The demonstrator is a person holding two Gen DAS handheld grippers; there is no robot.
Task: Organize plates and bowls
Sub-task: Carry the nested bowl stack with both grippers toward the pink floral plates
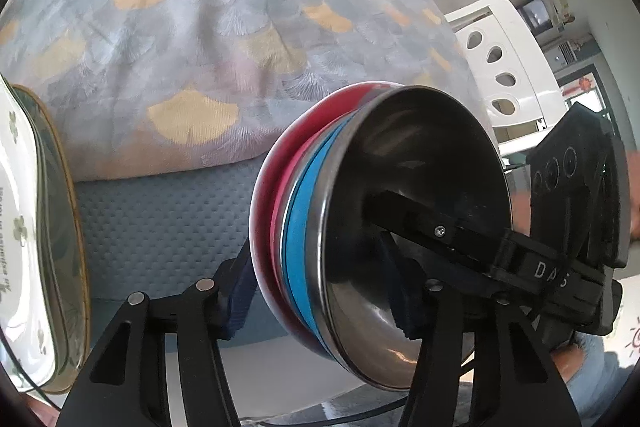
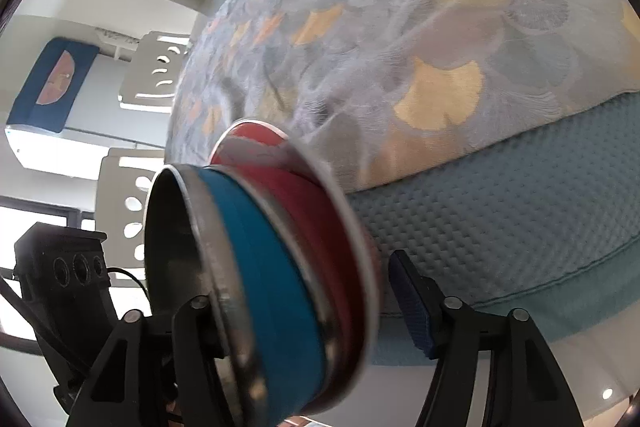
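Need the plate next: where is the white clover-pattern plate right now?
The white plate shows only in the left wrist view, at the far left edge, standing almost on edge beside the blue-grey mat, well left of the stacked bowls.

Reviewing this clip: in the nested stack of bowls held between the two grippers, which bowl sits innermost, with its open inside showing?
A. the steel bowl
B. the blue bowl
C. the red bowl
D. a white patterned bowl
A: the steel bowl shows its shiny inside, with the blue bowl and then the red bowl wrapped around it.
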